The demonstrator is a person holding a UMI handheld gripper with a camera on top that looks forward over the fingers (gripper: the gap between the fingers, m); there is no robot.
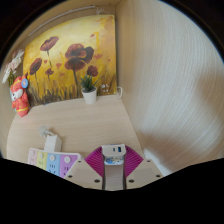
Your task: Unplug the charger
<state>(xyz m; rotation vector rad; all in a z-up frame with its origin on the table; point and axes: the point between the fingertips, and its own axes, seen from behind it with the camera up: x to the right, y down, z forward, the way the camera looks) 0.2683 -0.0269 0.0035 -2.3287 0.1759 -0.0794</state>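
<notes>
A small white charger block (113, 152) with a blue USB port sits between my two fingers, and both magenta pads (95, 158) press on its sides. My gripper (113, 158) is shut on it, above a light wooden tabletop (85, 125). No socket or cable shows in this view.
A poppy painting (70, 60) leans against the wall at the back. A small potted plant (89, 90) stands before it, next to a small white object (106, 91). A red-and-white figure (20, 97) is at the far left. A colourful card (52, 162) lies left of my fingers.
</notes>
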